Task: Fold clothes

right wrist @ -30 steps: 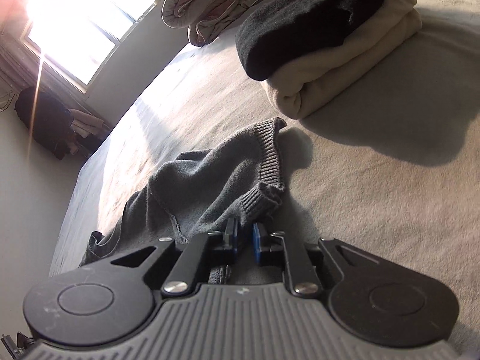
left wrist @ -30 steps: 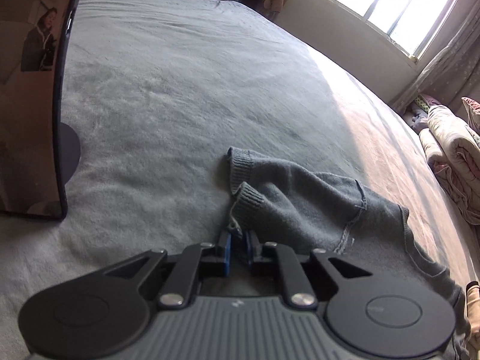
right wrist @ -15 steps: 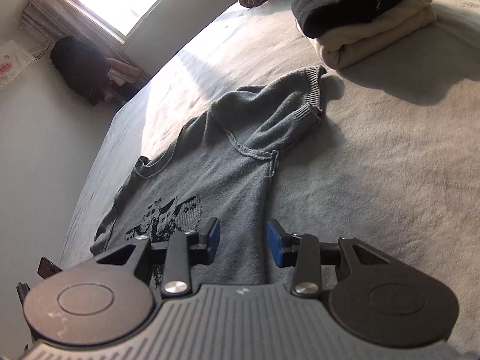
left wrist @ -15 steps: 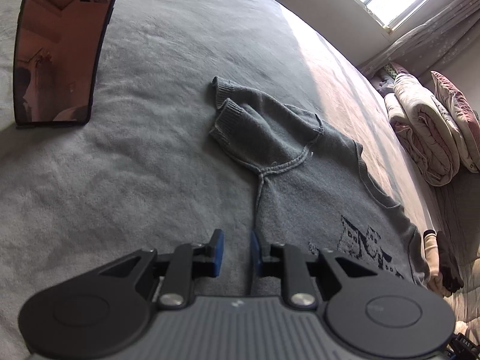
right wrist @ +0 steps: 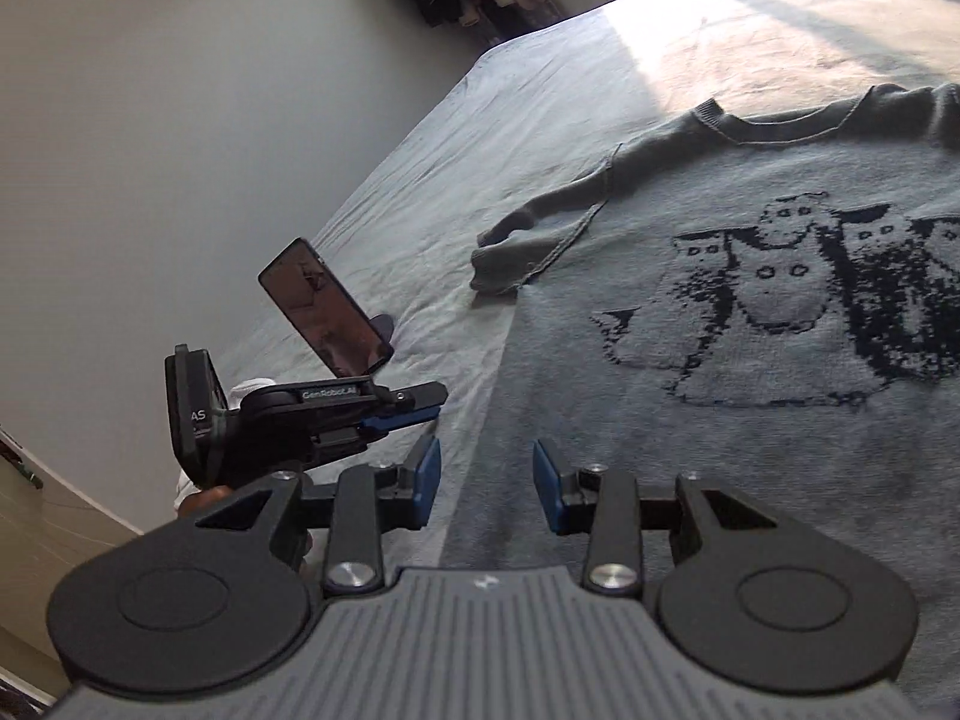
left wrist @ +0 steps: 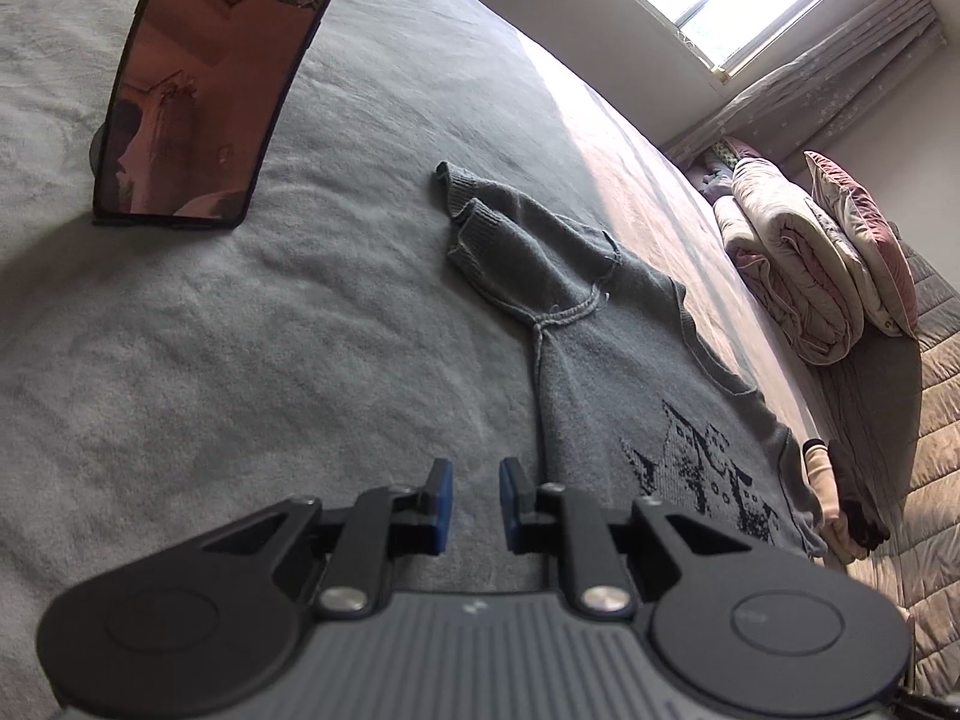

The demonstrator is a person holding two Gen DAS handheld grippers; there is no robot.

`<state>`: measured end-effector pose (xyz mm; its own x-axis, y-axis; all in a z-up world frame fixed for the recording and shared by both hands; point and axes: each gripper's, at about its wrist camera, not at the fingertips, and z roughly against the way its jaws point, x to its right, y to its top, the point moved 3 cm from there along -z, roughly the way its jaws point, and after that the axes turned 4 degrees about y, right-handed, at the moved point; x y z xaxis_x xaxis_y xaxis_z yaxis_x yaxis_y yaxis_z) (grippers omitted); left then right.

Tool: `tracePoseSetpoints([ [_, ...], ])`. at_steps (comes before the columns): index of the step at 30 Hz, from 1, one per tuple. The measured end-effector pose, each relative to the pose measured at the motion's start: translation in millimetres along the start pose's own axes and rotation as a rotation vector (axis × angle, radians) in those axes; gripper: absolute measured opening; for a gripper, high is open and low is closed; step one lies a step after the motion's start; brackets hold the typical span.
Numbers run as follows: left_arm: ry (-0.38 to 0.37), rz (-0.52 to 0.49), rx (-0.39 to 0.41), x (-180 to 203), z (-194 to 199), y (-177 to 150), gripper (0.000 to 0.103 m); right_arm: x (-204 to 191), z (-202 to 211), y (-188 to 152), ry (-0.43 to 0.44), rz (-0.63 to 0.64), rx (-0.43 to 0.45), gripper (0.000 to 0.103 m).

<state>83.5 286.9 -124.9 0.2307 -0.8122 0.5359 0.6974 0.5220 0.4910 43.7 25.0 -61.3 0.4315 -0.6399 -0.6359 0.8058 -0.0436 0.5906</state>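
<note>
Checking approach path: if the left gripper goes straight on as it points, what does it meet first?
Probably the bare grey bedspread, just beside the side edge of the grey knitted sweater. The left gripper is open and empty; depth is uncertain.

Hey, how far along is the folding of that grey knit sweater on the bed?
Done: one sleeve of the grey knit sweater with the dark pattern lies folded across its shoulder. In hand: nothing; the left gripper and right gripper are both open and empty near the sweater's side edge. Left: the body is spread flat on the grey bedspread, so the body folds remain.
</note>
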Motion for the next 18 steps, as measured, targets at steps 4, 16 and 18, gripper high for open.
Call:
tracePoseSetpoints([
  [4, -0.052, 0.042, 0.004, -3.7, 5.2, 5.5, 0.017, -40.0, -48.0, -18.3, 0.012, 0.087, -0.081, 0.040],
  [16, -0.143, 0.052, -0.038, 13.4, -4.1, 8.2, 0.017, -43.5, -74.6, -68.4, -0.191, 0.217, -0.232, 0.039],
  [18, -0.139, 0.052, -0.049, 15.5, -8.9, 7.3, 0.017, -46.3, -73.9, -75.3, -0.207, 0.254, -0.246, 0.041],
])
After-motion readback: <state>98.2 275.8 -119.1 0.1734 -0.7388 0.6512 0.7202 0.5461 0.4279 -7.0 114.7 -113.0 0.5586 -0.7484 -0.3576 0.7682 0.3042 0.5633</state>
